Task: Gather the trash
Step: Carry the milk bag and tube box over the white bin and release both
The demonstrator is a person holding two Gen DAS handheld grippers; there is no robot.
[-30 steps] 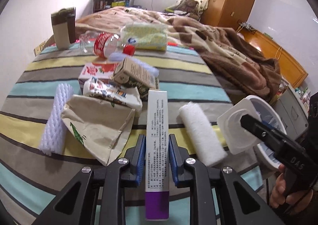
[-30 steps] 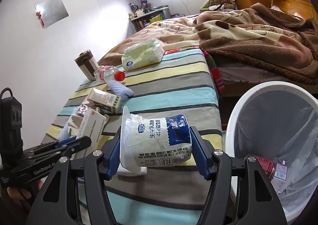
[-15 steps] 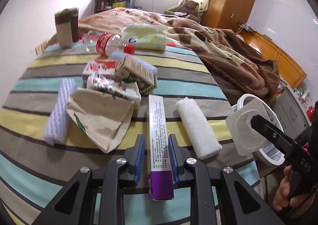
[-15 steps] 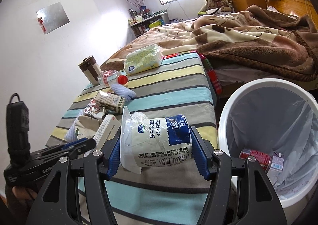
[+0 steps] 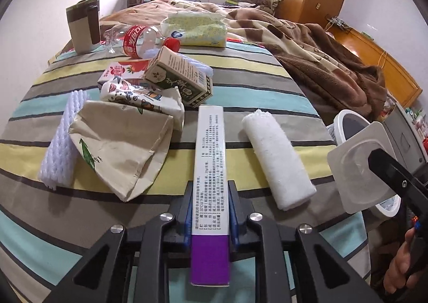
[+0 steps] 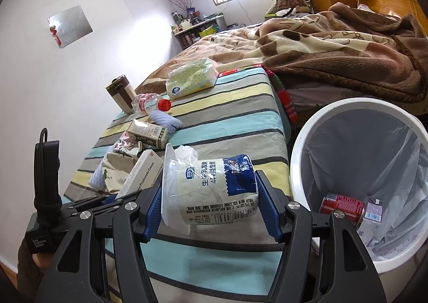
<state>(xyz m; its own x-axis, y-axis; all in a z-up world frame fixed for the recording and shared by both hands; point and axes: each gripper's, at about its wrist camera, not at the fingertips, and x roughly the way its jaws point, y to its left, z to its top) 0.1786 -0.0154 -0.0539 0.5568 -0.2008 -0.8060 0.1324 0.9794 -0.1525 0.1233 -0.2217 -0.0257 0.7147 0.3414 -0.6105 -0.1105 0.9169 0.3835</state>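
Note:
My left gripper (image 5: 210,190) is closing on a long white box with a purple end (image 5: 210,148), and its pads press on both long sides. The box points away over the striped bedspread (image 5: 240,94). My right gripper (image 6: 210,182) is shut on a yogurt cup with a blue and white label (image 6: 214,196), held on its side above the bed's near corner. In the left wrist view that cup shows its square white lid (image 5: 353,169). A white trash bin (image 6: 297,158) with a clear liner stands just right of the cup, with a red can (image 6: 342,205) inside.
Loose on the bedspread lie a paper bag (image 5: 120,148), a white foam net (image 5: 60,148), a white foam roll (image 5: 278,158), a green carton (image 5: 182,78), a snack bag (image 5: 139,97), a plastic bottle (image 5: 141,39) and a tissue pack (image 5: 198,27). A brown blanket (image 5: 334,57) covers the far right.
The left jaws loosened on the box for a moment, then pressed on it again as the gripper sank a little. The right gripper kept its grip; more of the bin's inside shows.

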